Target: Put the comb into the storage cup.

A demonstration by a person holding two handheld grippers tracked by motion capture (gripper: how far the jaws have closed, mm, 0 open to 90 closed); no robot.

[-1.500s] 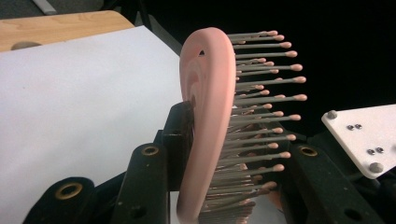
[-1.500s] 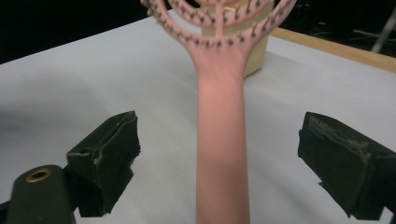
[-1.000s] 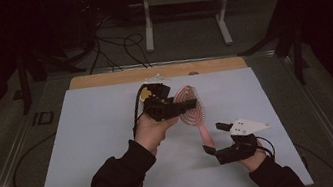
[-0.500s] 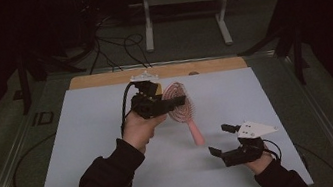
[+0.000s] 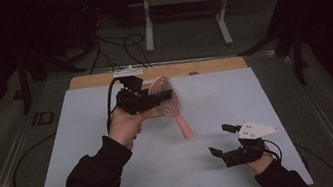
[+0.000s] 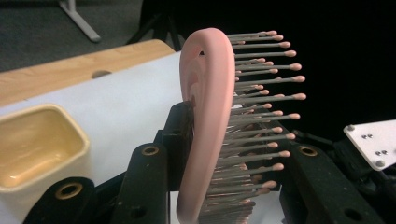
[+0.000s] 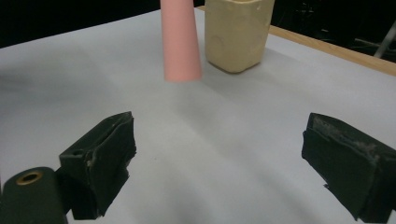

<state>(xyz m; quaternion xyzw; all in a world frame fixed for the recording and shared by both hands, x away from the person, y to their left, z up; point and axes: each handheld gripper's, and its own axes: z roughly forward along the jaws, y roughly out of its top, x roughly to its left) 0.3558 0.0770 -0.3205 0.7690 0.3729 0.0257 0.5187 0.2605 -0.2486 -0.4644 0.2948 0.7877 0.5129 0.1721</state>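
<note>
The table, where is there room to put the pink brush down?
The white table sheet lies bare left of the left gripper. Another bare patch lies between the hairbrush and the right gripper, and at the far right corner. It is crowded around the cream cup.

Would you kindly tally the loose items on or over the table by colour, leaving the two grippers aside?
Pink: 1, the hairbrush, clamped by its head in the left gripper and held above the sheet.
Cream-yellow: 1, the cup, standing on the white sheet.
Total: 2
</note>
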